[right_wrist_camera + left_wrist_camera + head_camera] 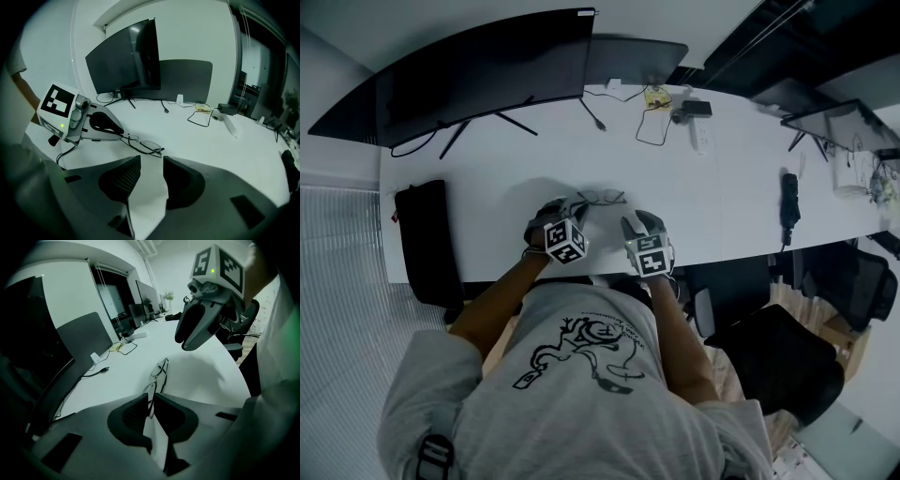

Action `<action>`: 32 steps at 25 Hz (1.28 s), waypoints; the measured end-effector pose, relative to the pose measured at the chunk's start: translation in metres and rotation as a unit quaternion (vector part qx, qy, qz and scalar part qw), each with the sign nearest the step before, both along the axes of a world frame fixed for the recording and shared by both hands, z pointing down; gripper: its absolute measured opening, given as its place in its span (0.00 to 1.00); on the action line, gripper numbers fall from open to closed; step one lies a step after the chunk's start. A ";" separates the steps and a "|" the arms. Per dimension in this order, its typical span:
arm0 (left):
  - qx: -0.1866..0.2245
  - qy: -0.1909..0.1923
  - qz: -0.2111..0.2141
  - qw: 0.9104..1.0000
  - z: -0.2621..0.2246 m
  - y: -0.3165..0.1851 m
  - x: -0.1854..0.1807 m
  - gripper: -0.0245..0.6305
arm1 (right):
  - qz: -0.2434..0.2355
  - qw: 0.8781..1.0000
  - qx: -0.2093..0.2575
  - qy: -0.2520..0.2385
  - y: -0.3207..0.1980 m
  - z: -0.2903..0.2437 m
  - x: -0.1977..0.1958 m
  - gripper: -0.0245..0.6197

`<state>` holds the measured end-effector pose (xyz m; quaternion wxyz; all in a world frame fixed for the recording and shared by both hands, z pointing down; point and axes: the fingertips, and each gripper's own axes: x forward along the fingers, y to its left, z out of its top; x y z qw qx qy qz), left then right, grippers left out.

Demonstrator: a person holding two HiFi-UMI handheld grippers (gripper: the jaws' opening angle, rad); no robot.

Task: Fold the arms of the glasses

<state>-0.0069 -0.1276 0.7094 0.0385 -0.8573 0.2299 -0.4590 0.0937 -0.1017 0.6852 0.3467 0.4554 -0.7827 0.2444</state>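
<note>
Thin-rimmed glasses point(600, 199) lie on the white table point(722, 206) just beyond both grippers. In the left gripper view the glasses point(160, 371) stretch away from my left gripper point(152, 401). Its jaws stand only narrowly apart around the near lens rim, with a sliver of table showing beside the rim. From the right gripper view the left gripper point(119, 133) meets the glasses point(143, 146) at their left end. My right gripper point(151, 161) is open and empty, its tips just short of the glasses. It hangs above the table in the left gripper view point(185, 341).
A large dark monitor point(478, 80) stands at the back left, with a second screen point(633, 58) behind it. A black pouch point(427, 239) lies at the table's left end. Cables and a power strip point(698, 131) lie at the back, a black object point(789, 202) at the right, and a chair point(778, 356) stands beside the person.
</note>
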 end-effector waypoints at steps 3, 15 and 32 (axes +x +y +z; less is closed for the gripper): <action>-0.007 0.019 -0.021 1.000 -0.008 -0.001 -0.002 0.11 | 0.001 1.000 0.009 -0.003 0.000 -0.008 0.002 0.28; -0.051 0.162 -0.119 0.978 -0.074 -0.003 0.003 0.09 | 0.010 0.997 0.062 -0.048 -0.004 -0.065 0.008 0.23; -0.091 0.320 -0.151 0.931 -0.188 0.008 0.020 0.07 | 0.012 0.985 0.128 -0.115 -0.005 -0.178 0.003 0.15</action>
